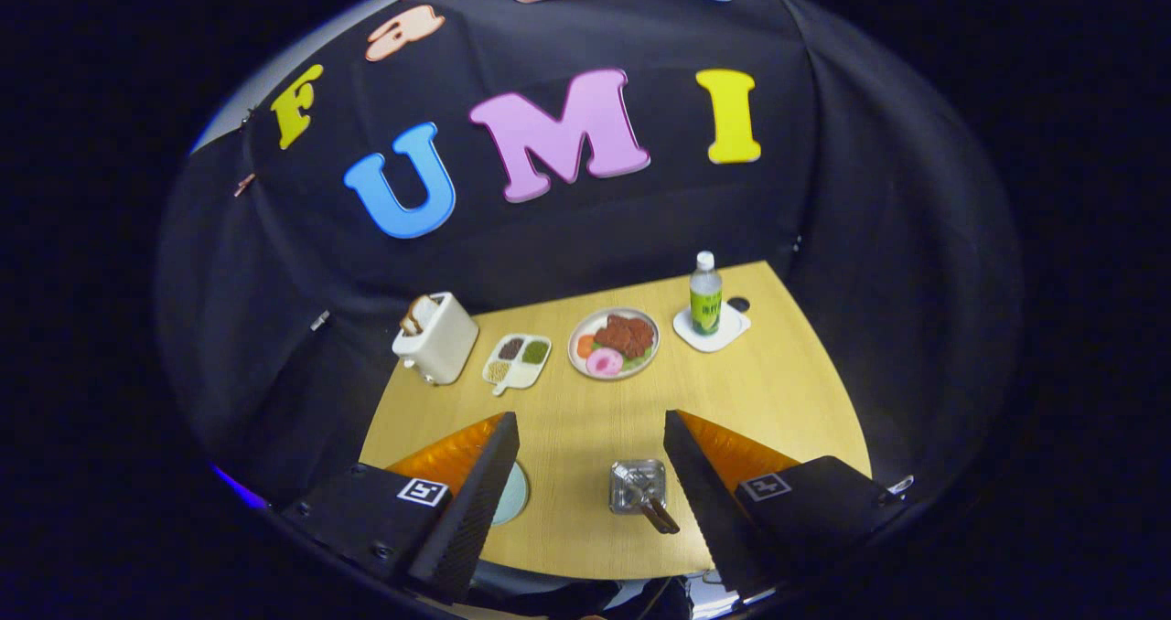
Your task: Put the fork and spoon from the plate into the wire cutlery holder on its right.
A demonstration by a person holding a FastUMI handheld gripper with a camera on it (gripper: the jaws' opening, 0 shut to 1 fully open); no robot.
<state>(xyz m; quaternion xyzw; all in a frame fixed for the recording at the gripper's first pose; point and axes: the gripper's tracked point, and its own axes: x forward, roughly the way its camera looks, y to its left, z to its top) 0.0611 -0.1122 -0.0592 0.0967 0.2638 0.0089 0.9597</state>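
My gripper [591,460] is open, held high above the wooden table [787,391], with nothing between its fingers. Below and between the fingers, close to the right one, stands the wire cutlery holder [638,486]; a brown-handled utensil [660,516] sticks out of it toward me. A pale blue plate [510,495] lies left of the holder, mostly hidden behind my left finger [476,492]. I cannot tell whether any cutlery lies on it.
Along the far side of the table stand a cream toaster [437,336] with bread in it, a small divided dish [517,360], a plate of food [614,342], and a bottle [705,294] on a white coaster [713,329]. The table's near edge lies just below the holder.
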